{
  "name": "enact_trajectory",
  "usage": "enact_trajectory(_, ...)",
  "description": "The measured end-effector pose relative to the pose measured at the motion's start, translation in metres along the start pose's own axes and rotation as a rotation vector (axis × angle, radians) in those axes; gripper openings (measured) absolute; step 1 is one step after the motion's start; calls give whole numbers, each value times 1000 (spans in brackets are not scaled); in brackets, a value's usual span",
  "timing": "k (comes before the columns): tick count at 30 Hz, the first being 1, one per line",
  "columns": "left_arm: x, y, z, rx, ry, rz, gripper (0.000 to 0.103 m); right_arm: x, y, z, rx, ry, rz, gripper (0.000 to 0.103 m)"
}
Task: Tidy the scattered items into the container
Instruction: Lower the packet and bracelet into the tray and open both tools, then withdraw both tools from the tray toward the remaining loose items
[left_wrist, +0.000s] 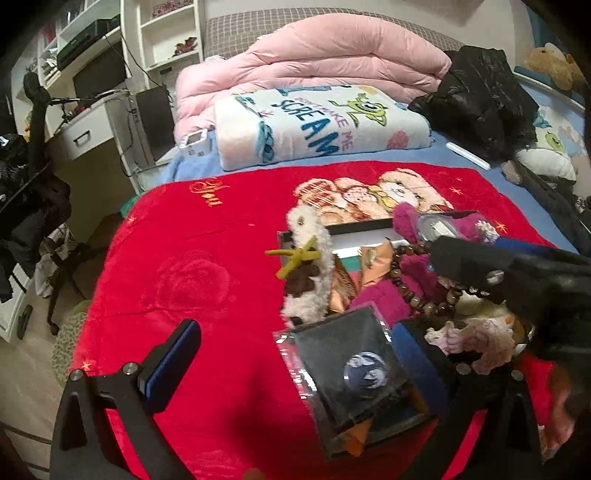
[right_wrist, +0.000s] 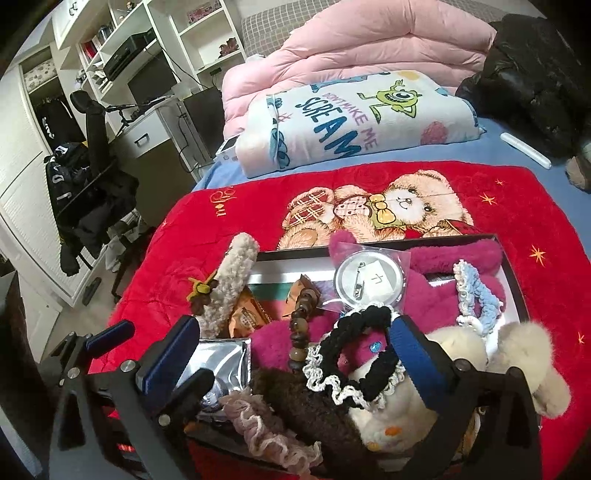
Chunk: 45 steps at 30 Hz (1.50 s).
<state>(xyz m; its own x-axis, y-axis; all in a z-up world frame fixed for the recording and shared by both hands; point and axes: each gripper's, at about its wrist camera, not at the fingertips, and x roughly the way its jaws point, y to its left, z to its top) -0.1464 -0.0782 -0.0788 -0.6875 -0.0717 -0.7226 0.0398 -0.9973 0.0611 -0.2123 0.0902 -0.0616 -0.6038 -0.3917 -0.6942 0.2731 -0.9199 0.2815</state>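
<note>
Black scrunchie (right_wrist: 364, 354) between wide-open right tool (right_wrist: 295, 354), bead string (right_wrist: 300, 325) lengthwise away, over box (right_wrist: 511, 280).

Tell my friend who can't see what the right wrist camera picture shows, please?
A dark box on a red teddy-bear blanket is heaped with soft things: a black-and-white scrunchie, pink plush, wooden beads and a round badge. The right gripper hangs open over the heap, holding nothing.
</note>
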Motion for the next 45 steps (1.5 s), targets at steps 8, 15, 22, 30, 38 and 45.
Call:
enact_trajectory(8, -25, 22, 7, -91, -51, -20, 103, -31, 2, 13, 4, -40, 19, 103)
enact_trajectory(15, -46, 33, 8, -154, -90, -60, 103, -69, 6, 18, -9, -78, 27, 103)
enact_trajectory(22, -87, 27, 3, -99, -135, -37, 103, -117, 0, 8, -6, -118, 16, 103)
enact_trajectory(30, -148, 17, -7, -85, -208, -61, 103, -188, -20, -11, -22, -180, 26, 103)
enact_trajectory(38, -185, -18, -26, -35, -228, -26, 103, -241, -39, -33, -6, -246, 47, 103)
enact_trajectory(45, -193, -57, -51, -25, -221, -88, 103, -259, -51, -58, -20, -271, 82, 103)
